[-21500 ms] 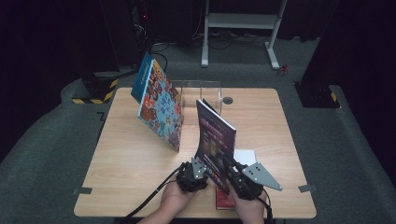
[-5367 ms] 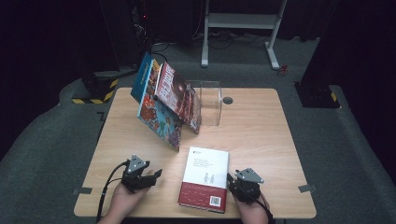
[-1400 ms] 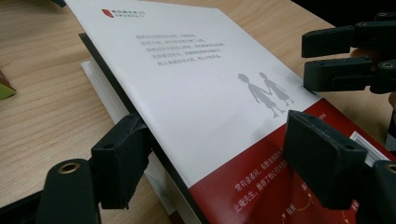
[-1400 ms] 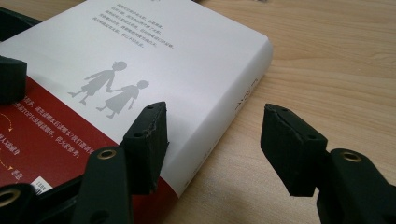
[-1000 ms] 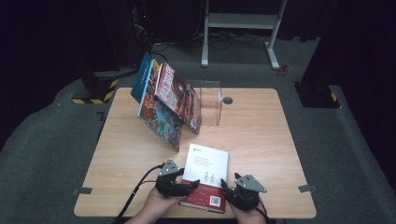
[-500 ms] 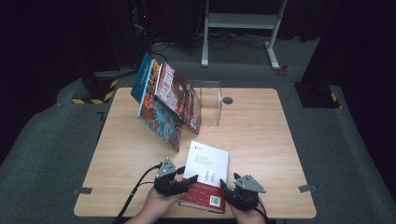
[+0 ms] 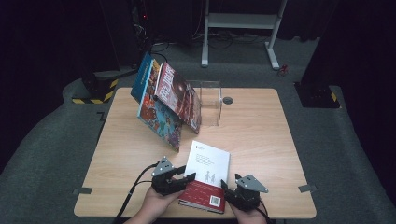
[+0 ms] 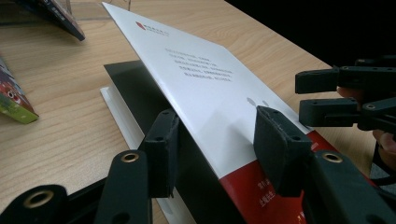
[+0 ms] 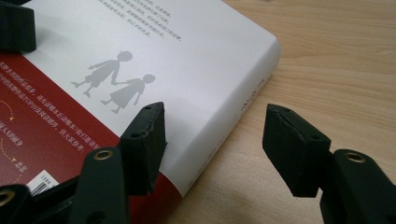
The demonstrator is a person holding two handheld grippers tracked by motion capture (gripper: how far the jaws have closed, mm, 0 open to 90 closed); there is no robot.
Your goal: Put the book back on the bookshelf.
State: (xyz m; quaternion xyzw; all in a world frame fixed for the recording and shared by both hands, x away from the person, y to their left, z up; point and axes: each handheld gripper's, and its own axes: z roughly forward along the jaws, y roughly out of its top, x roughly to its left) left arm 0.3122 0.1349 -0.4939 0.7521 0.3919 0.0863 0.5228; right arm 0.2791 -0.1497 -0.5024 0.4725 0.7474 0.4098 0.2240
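Jaws of my left gripper (image 8: pixel 212 140) have just been closing and now straddle the lifted cover of the white-and-red hardcover book (image 7: pixel 206 175); whether the pads press it I cannot tell. My right gripper (image 9: pixel 212 142) stands spread at the book's spine corner, one jaw over the cover, holding nothing. Book lies near the light wooden surface's (image 7: pixel 261 130) front edge.

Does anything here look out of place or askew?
Yes. The white-and-red book near the front edge of the table lies skewed, its cover lifted open between the jaws of the left gripper, which have just been closing.
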